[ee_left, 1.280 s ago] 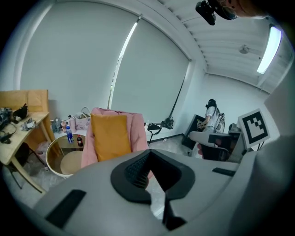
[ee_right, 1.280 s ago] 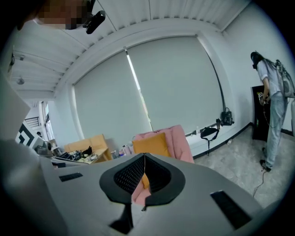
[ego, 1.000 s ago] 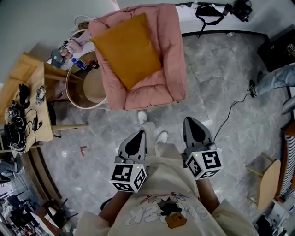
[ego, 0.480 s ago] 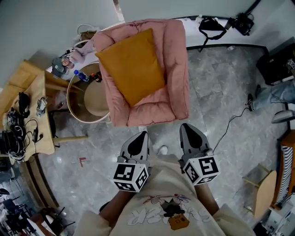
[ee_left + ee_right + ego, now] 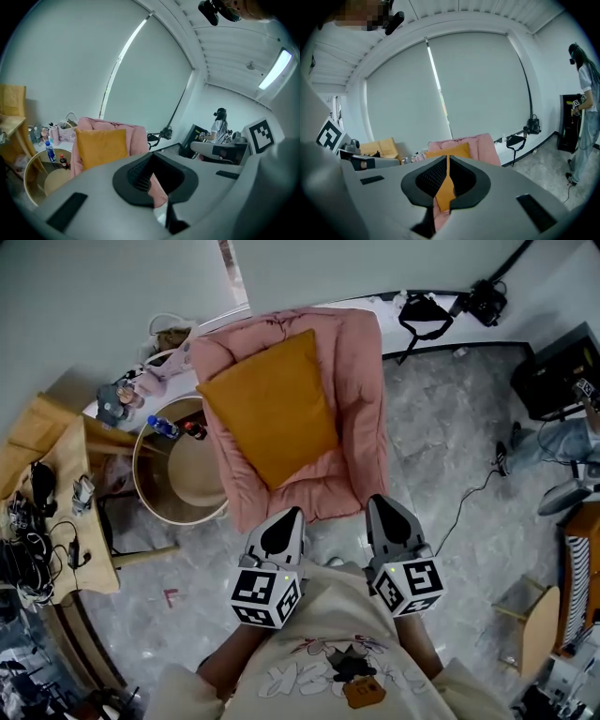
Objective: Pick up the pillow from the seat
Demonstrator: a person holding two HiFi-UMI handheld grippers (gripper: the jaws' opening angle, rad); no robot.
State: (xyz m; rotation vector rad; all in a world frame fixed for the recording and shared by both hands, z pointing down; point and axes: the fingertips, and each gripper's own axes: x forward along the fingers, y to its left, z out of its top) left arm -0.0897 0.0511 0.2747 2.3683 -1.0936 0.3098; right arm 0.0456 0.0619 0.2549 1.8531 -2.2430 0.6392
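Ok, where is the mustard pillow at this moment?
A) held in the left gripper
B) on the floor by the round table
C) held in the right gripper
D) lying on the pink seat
D: in the head view the mustard pillow lies on the pink seat, with nothing touching it.

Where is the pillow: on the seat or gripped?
On the seat: the pillow lies on the pink chair; left gripper and right gripper hang short of it.
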